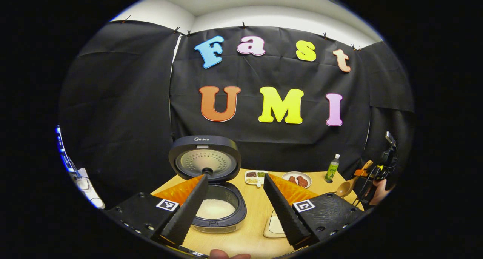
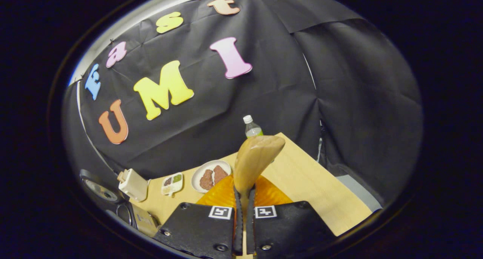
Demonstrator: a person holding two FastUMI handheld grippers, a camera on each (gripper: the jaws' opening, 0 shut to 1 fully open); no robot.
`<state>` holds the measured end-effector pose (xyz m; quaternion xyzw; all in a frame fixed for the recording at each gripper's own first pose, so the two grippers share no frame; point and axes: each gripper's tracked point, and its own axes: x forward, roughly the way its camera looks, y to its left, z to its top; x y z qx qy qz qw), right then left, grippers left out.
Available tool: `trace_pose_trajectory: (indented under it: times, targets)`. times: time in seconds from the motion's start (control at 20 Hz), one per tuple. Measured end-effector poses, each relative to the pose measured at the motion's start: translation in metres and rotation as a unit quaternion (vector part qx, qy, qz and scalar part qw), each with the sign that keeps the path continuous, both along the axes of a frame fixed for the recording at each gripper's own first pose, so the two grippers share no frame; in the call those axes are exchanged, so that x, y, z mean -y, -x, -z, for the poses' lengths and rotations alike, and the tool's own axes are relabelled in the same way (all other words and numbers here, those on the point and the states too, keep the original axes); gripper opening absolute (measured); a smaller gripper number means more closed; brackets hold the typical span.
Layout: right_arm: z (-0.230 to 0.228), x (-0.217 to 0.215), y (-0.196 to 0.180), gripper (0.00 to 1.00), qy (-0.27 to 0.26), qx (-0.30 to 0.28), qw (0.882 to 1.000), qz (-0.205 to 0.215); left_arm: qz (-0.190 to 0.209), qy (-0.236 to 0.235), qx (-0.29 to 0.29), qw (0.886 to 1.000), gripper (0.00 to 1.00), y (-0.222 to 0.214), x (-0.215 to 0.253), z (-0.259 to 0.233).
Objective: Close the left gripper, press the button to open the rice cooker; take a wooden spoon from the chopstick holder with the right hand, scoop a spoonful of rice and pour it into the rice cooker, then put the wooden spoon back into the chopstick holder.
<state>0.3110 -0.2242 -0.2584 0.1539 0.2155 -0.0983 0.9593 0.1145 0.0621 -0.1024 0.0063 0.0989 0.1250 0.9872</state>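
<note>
Right gripper (image 2: 243,198) is clamped on the handle of the wooden spoon (image 2: 256,155), both fingers pressed against it, with the bowl of the spoon sticking up and forward above the worktop (image 2: 313,183). Whether the bowl carries any rice cannot be told from this side. In the left gripper view the same spoon (image 1: 349,185) shows at the far right, held up over the worktop edge by the other gripper and a hand (image 1: 379,193).

Left gripper (image 1: 236,198) hangs over the near side of the worktop (image 1: 256,213) with its fingers spread wide apart and nothing between them. Just behind its left finger stands the rice cooker (image 1: 220,210), its lid (image 1: 205,161) swung up and standing upright at the back. The inner pot is open to view and has a layer of white rice (image 1: 215,208) in the bottom.

Further back on the worktop lies a small divided dish (image 1: 256,177) with dark, green and pale bits in separate compartments, and just beside it a white plate (image 1: 297,179) holding two reddish-brown pieces of food. A bottle (image 1: 332,168) with a white cap stands upright near the back right corner. A pale flat tray (image 1: 274,227) lies near the left gripper's right finger; its contents cannot be made out.

In the right gripper view a cream-coloured holder (image 2: 133,184) stands at the left by the booth wall, near the divided dish (image 2: 172,183) and the plate (image 2: 210,176).
</note>
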Motion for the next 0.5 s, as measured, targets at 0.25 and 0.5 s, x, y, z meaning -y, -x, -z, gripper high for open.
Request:
trace_pose_trajectory:
  times: [0.25, 0.5]
  targets:
    - [0.029, 0.005, -0.014, 0.10, 0.014, -0.014, 1.000, 0.006, -0.016, -0.011, -0.016, 1.000, 0.95, 0.001, -0.001, 0.003]
    - [0.058, -0.001, -0.015, 0.11, 0.050, -0.023, 0.998, -0.016, -0.030, -0.027, -0.032, 0.999, 0.95, 0.006, -0.006, 0.007]
